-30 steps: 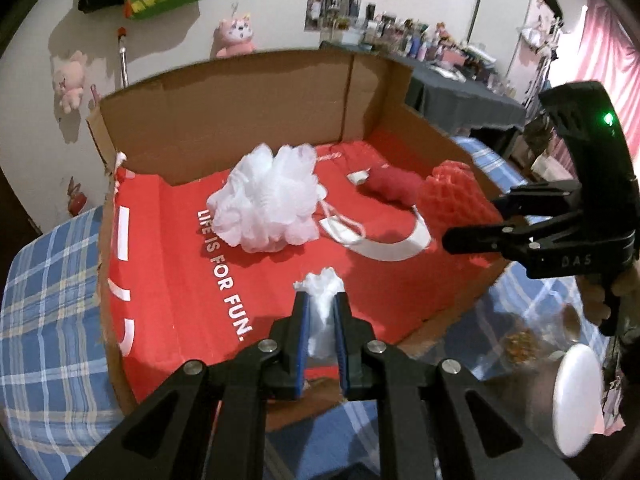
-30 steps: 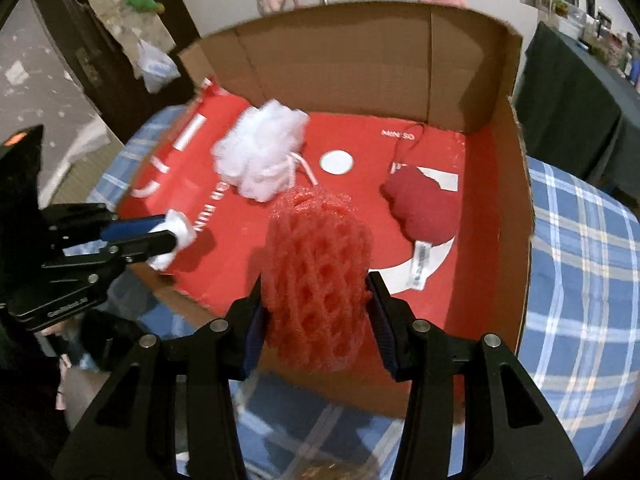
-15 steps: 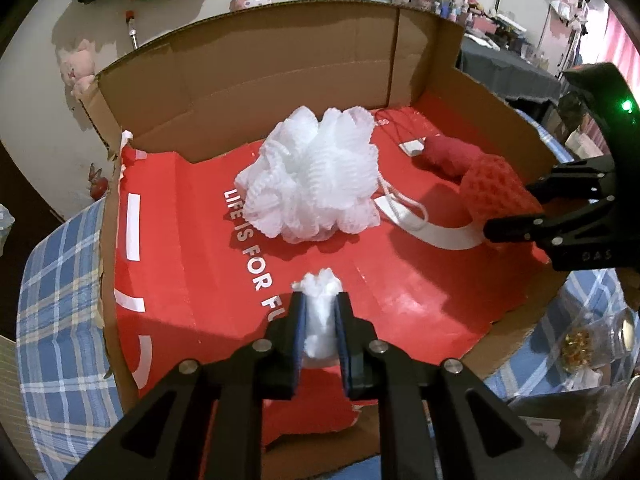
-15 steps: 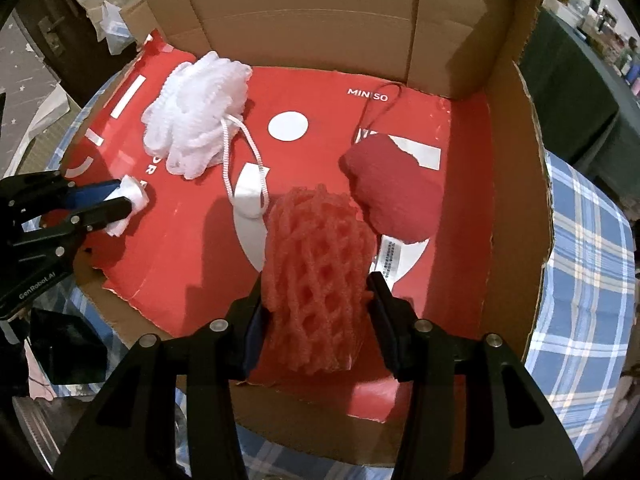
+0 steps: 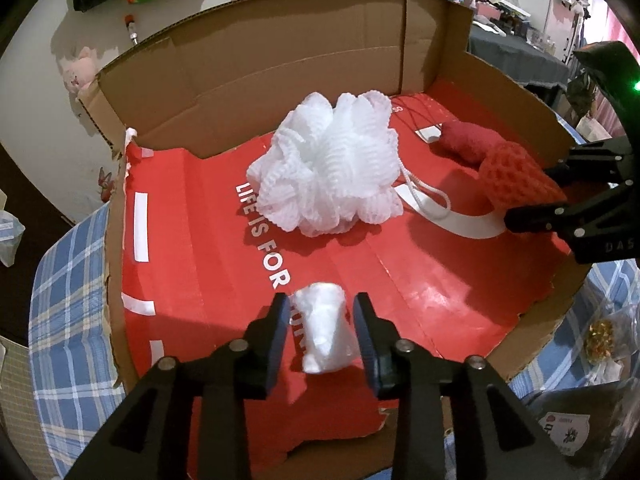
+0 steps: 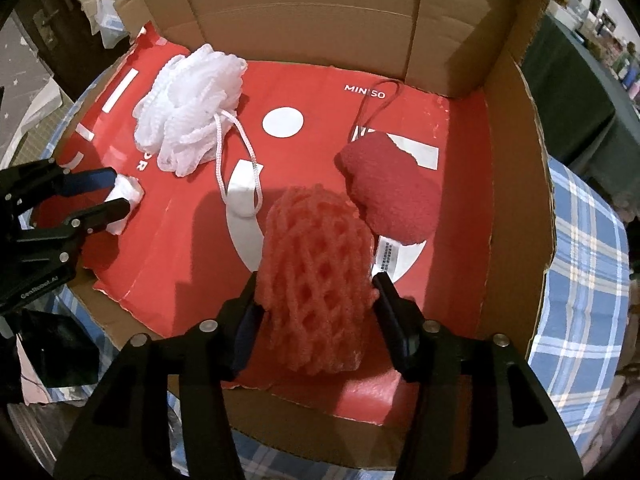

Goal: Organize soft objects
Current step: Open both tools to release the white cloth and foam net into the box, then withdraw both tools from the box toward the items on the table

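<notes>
Looking along the left gripper [image 5: 322, 322], a small white wad [image 5: 325, 330] is seen between its fingers, which are spread apart with a gap on each side of the wad. The wad is over the near part of the red sheet [image 5: 200, 264] lining the cardboard box [image 5: 280, 48]. A white loofah [image 5: 330, 168] is placed further in, at the middle of the sheet. At the right, the red net [image 5: 516, 180] is held by the right gripper [image 5: 532, 196], with a dark red pad [image 5: 468, 142] behind it.

From the right wrist, the right gripper [image 6: 316, 300] is seen clamped on the red net [image 6: 316, 276], just above the near part of the sheet [image 6: 180, 260]. The pad [image 6: 390, 190] is lying just beyond the net, and the loofah [image 6: 190, 108] well to the left. The left gripper [image 6: 106, 190] is seen at the left edge, opened, with the wad [image 6: 128, 196] between its fingers.
</notes>
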Motion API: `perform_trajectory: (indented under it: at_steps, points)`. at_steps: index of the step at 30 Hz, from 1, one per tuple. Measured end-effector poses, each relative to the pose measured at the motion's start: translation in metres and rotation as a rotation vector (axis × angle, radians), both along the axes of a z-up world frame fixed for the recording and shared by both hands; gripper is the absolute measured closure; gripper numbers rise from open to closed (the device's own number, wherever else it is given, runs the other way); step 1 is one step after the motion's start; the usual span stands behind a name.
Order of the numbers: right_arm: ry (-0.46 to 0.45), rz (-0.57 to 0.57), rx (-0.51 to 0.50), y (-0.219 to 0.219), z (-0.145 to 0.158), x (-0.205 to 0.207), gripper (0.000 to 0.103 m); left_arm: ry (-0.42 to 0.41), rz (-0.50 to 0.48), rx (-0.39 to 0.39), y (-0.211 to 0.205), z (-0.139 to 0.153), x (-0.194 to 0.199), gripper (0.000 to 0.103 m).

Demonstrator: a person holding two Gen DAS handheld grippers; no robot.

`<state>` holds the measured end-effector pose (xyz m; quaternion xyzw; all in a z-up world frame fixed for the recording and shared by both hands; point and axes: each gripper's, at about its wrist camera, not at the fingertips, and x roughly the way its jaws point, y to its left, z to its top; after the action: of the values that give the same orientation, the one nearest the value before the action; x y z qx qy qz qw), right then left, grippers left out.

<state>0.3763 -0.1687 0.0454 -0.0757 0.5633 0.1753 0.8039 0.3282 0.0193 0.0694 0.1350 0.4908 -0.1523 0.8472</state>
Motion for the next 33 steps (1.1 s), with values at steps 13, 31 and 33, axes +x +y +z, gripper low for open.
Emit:
perform_trajectory:
  at_steps: [13,31,33]
  points:
    - [-0.065,0.001,-0.012,0.003,0.025,-0.013,0.037,-0.093,0.007,-0.049,0.003,0.034,-0.022,0.034]
    - [-0.384,-0.011,0.084,-0.011,0.132,-0.14,0.019,-0.369,0.09,-0.313,0.02,0.124,-0.152,0.0]
    - [-0.438,-0.005,0.093,-0.01,0.142,-0.162,0.018,-0.389,0.092,-0.343,0.021,0.129,-0.167,0.0]
